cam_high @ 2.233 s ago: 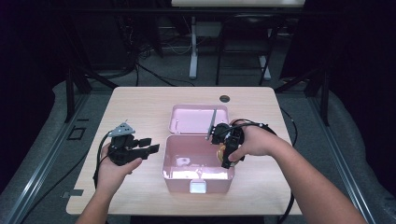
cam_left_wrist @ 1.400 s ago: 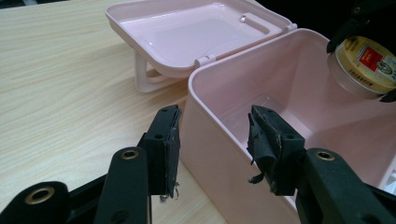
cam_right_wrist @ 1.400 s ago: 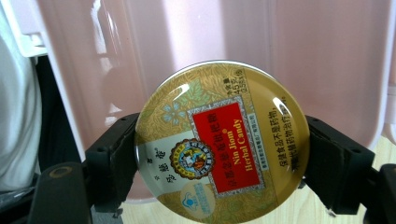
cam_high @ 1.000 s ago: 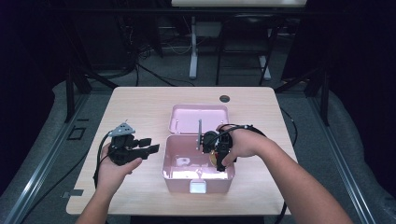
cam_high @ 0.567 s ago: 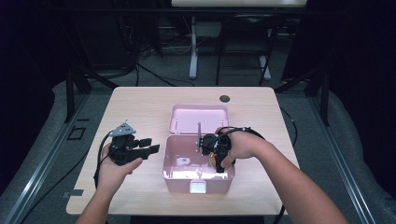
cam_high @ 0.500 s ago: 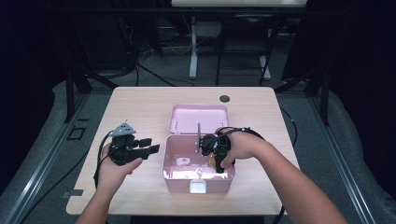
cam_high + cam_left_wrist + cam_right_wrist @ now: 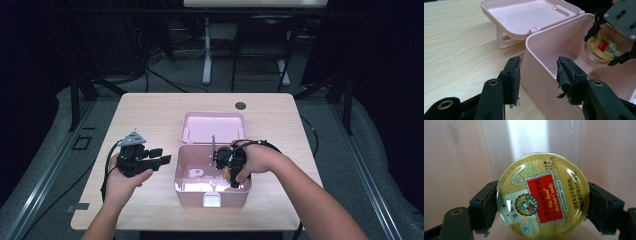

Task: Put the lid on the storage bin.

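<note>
Compared with 2.2 s ago, the right gripper [image 7: 226,167] has moved from the box's right rim leftward and down into the open pink storage box [image 7: 186,184]; the left gripper [image 7: 159,156] remains in place left of the box, its fingers [image 7: 512,80] spread apart with nothing between them. The right gripper's fingers [image 7: 486,207] are clamped on the rim of a round candy tin [image 7: 542,197], held inside the box above its floor. The tin's lid is glossy gold with a leaf pattern, a red panel reading "Nin Jiom Herbal Candy", Chinese characters and a circular emblem. The box lid [image 7: 212,126] lies open behind it on the tabletop [image 7: 150,115].
</note>
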Tool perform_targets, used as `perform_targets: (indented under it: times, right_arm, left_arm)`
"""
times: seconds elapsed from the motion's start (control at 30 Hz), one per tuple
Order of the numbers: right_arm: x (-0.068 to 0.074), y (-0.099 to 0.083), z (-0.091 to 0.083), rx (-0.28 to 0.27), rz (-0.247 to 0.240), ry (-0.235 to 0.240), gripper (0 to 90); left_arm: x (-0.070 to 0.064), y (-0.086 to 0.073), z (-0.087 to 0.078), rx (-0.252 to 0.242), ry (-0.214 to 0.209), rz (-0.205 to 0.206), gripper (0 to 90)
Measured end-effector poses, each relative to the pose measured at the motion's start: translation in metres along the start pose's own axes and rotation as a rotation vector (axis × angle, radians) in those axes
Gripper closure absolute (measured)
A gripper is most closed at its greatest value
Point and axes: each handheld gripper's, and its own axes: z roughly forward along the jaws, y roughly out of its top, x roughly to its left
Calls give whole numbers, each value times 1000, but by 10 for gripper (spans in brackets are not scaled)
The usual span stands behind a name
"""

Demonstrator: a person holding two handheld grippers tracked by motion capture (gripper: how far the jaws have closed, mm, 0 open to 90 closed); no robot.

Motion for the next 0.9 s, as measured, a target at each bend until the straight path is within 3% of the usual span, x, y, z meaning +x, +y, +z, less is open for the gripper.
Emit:
perform_targets:
  times: [0.9]
  right_arm:
    - [0, 4, 21, 26, -21, -30, 199]
  left_arm:
    - [0, 0, 1, 7, 1, 1, 533]
